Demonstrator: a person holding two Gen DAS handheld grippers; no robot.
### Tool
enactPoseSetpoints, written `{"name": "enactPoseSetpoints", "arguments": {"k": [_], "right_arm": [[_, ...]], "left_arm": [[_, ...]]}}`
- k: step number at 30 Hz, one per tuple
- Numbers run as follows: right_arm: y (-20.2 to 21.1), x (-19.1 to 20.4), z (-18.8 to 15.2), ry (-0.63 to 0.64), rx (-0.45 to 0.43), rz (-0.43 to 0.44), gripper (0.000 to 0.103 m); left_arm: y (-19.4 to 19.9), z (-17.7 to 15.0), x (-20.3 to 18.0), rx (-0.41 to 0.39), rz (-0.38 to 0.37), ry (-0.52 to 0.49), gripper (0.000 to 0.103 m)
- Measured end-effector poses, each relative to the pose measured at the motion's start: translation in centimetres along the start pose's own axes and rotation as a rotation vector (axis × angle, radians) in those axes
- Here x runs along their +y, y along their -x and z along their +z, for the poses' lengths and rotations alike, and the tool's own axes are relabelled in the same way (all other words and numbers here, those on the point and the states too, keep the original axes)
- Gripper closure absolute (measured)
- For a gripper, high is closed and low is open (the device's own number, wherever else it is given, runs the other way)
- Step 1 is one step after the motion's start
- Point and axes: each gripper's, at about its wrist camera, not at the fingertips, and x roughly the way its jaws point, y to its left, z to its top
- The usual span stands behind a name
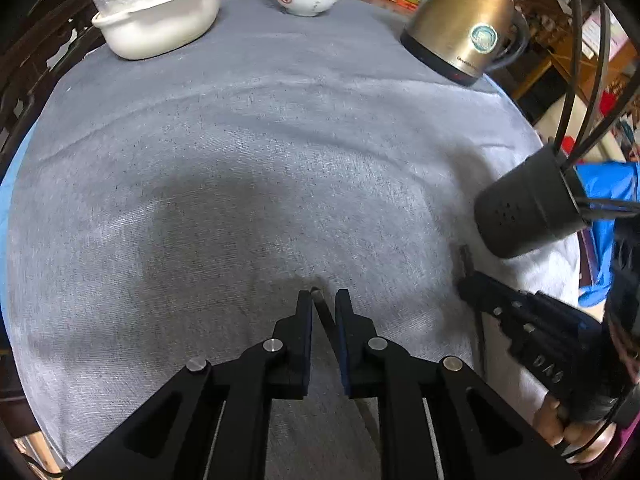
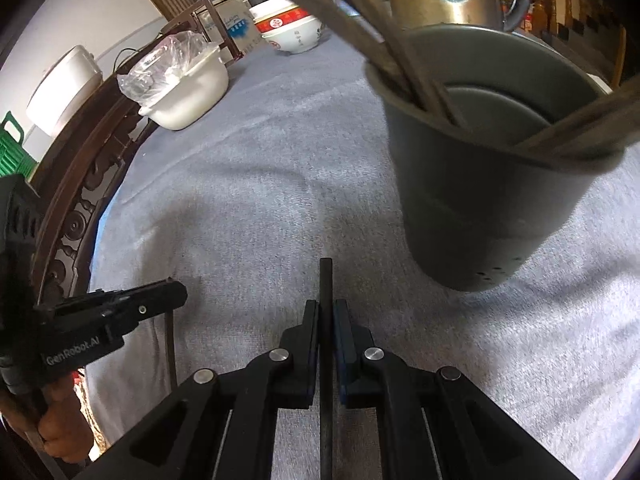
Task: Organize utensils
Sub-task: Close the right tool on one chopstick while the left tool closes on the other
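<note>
**Chopsticks pinched beside the holder**

Grey towelling cloth (image 1: 248,128) covers the table, and the dark round plastic utensil holder (image 2: 472,200) stands on it with several dark chopsticks (image 2: 384,52) leaning inside. Just beside that holder, the right gripper (image 2: 326,308) pinches a thin dark chopstick (image 2: 326,276), whose tip pokes out past its fingertips. Further from the holder, the left gripper (image 1: 323,300) is nearly closed around another dark stick (image 1: 322,312) slanting between its fingers.
</note>
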Motion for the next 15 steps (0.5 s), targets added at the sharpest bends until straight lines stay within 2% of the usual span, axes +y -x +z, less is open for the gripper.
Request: {"name": "enactPoseSetpoints", "arguments": {"k": [3, 4, 7, 10, 15], "right_arm": [[0.2, -0.4, 0.1, -0.021, 0.011, 0.032, 0.092], [0.3, -0.6, 0.2, -0.032, 0.017, 0.041, 0.092], [0.4, -0.9, 0.4, -0.057, 0.029, 0.042, 0.09], [0.2, -0.6, 0.7, -0.04, 0.038, 0.017, 0.083], [-0.6, 0.1, 1.1, -0.017, 0.058, -0.035, 0.082]], "left_arm": [[0.0, 0.0, 1.0, 0.013, 0.007, 0.006, 0.087], [0.0, 0.0, 1.3, 0.019, 0.004, 0.016, 0.079], [0.6, -0.1, 2.1, 0.013, -0.019, 0.043, 0.063], [1.3, -0.2, 3.1, 0.016, -0.033, 0.063, 0.06], [0.7, 0.0, 3.1, 0.066, -0.035, 0.095, 0.06]]}}
